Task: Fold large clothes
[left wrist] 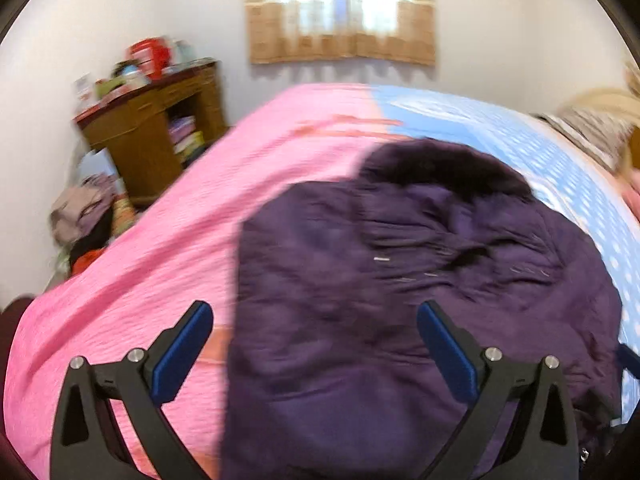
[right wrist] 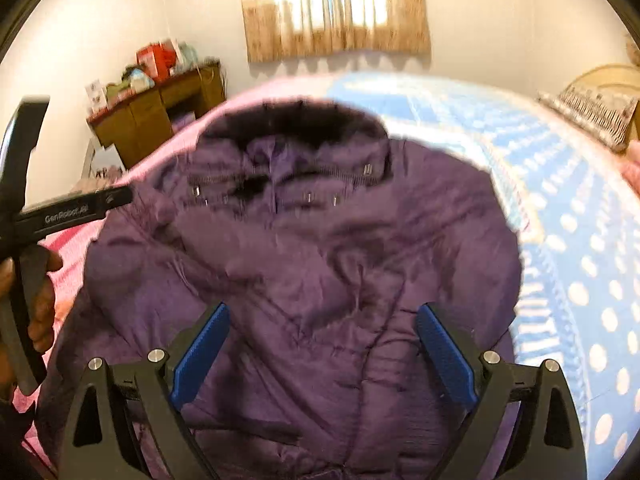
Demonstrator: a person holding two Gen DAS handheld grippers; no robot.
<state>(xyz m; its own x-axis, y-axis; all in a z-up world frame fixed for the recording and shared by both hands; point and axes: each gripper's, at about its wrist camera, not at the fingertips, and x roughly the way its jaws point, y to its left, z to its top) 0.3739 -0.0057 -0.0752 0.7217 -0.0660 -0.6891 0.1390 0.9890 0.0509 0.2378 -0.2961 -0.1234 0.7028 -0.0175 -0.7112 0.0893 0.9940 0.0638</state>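
Plainly, both sets of jaws stand spread wide, gripping nothing: the left gripper [left wrist: 314,312] and right gripper [right wrist: 322,314] hover over a purple hooded jacket [right wrist: 304,264] lying on the bed [left wrist: 168,216], across its pink and blue covers.

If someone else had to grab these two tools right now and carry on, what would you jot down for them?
Left tool: open, holding nothing, hovering over the jacket's left edge where it meets the pink cover.
Right tool: open, holding nothing, above the jacket's middle.
Purple jacket: on the bed, front up, dark fur-trimmed hood toward the window; partly on the blue dotted cover.
Done: jacket seems laid out; the blur hides whether the sleeves are tucked.
Left: the folding itself, starting with a grip on an edge.
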